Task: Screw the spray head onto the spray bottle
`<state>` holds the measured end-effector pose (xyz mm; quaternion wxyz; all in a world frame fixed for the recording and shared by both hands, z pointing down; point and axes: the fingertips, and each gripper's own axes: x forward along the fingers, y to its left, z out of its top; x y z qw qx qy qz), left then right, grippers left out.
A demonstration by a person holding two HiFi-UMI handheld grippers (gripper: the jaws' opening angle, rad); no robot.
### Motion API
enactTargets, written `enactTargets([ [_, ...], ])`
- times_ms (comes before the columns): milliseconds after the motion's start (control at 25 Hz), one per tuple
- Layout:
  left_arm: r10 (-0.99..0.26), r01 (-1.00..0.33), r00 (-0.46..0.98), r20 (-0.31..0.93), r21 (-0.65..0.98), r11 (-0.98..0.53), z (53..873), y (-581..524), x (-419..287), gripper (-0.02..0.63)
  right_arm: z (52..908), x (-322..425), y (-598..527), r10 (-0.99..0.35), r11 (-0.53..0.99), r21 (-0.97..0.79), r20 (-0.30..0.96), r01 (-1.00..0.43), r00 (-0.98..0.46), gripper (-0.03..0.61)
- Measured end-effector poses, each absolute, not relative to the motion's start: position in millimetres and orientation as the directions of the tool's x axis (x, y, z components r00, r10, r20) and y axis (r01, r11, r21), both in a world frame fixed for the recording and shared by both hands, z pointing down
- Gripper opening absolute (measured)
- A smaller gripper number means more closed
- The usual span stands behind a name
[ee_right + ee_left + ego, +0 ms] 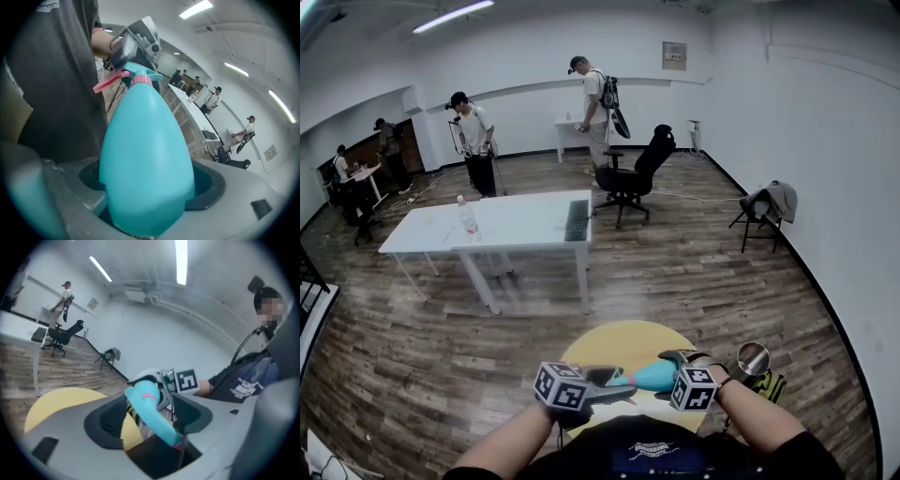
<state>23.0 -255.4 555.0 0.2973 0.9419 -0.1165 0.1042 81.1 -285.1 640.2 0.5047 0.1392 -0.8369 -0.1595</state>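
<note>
Directly below me in the head view I count two grippers, one in each hand, meeting over one round yellow table: my left gripper and my right gripper, with one teal spray bottle lying roughly level between them. One shiny metal cup shows just right of my right hand; I cannot see into it. Farther off are one white table bearing one clear bottle and one keyboard, one black office chair, one folding chair draped with a garment, and four people near the far walls. From the left gripper view, one teal spray head with a pink collar runs between my jaws, which stand apart; a gap shows beside one pad, so they do not squeeze it. From the right gripper view, my jaws are clamped on the bottle's wide body, and its opaque shell hides any contents. The spray head sits on its neck, with one pink trigger sticking out.
</note>
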Motion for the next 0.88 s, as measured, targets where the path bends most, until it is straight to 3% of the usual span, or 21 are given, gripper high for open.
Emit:
enactTargets([
  [40, -0.196, -0.265, 0.964, 0.179, 0.598, -0.757, 546, -260, 13, 0.372, 640, 85, -287, -0.395, 0.913, 0.396, 0.797, -0.098, -0.456, 0.459],
  [160, -0.361, -0.213, 0.932, -0.036, 0.751, -0.625, 527, -278, -47, 0.391, 638, 104, -294, -0.414, 0.909, 0.381, 0.789, -0.167, -0.454, 0.459],
  [240, -0.442, -0.236, 0.895, -0.059, 0.779, -0.581, 529, -283, -87, 0.391, 636, 112, -296, -0.429, 0.903, 0.39, 0.785, -0.18, -0.447, 0.459],
  [360, -0.401, -0.28, 0.916, 0.014, 0.737, -0.615, 535, -276, -88, 0.391, 632, 107, -294, -0.439, 0.896, 0.417, 0.782, -0.153, -0.442, 0.459],
  [520, -0.199, -0.25, 0.968, 0.152, 0.618, -0.745, 546, -259, -13, 0.391, 626, 68, -288, -0.421, 0.896, 0.438, 0.777, -0.08, -0.468, 0.46],
  [600, -0.14, -0.267, 0.95, 0.28, 0.492, -0.828, 556, -251, 16, 0.259, 629, 65, -290, -0.432, 0.886, 0.461, 0.785, -0.047, -0.443, 0.46],
  [640, -0.122, -0.276, 0.927, 0.354, 0.426, -0.861, 563, -248, 25, 0.249, 632, 71, -290, -0.435, 0.884, 0.466, 0.794, -0.033, -0.425, 0.46],
  [720, -0.079, -0.263, 0.885, 0.459, 0.353, -0.898, 574, -242, 35, 0.256, 638, 84, -287, -0.423, 0.891, 0.454, 0.813, -0.02, -0.4, 0.46],
  [880, -0.075, -0.252, 0.832, 0.55, 0.253, -0.934, 582, -239, 45, 0.258, 644, 95, -285, -0.425, 0.891, 0.453, 0.827, -0.01, -0.368, 0.459],
])
